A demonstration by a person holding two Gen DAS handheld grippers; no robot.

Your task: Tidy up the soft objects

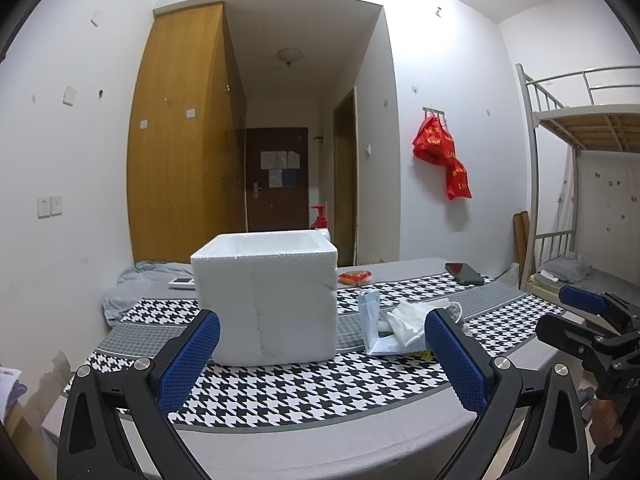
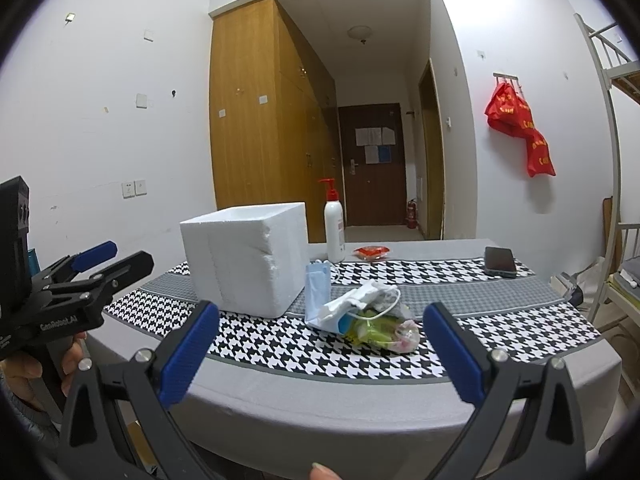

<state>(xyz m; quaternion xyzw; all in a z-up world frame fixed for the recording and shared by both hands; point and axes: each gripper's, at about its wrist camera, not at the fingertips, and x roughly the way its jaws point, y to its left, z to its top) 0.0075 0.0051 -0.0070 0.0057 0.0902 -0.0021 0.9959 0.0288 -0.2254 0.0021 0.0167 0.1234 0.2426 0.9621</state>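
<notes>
A white foam box (image 1: 266, 298) (image 2: 245, 258) stands open-topped on the houndstooth tablecloth. Right of it lies a pile of soft things: a blue face mask (image 1: 368, 312) (image 2: 318, 288), white cloth (image 1: 408, 320) (image 2: 366, 294) and a crinkled green-yellow plastic bag (image 2: 380, 328). My left gripper (image 1: 320, 360) is open and empty, held in front of the box near the table's front edge. My right gripper (image 2: 320, 354) is open and empty, in front of the pile. Each gripper shows at the edge of the other view, the right one (image 1: 580, 312) and the left one (image 2: 96, 260).
A pump bottle (image 2: 334, 226) stands behind the box. A red packet (image 2: 372, 251) and a black phone (image 2: 499, 261) lie at the table's far side. A grey cloth (image 1: 132, 284) lies at the far left. A bunk bed (image 1: 580, 152) stands to the right.
</notes>
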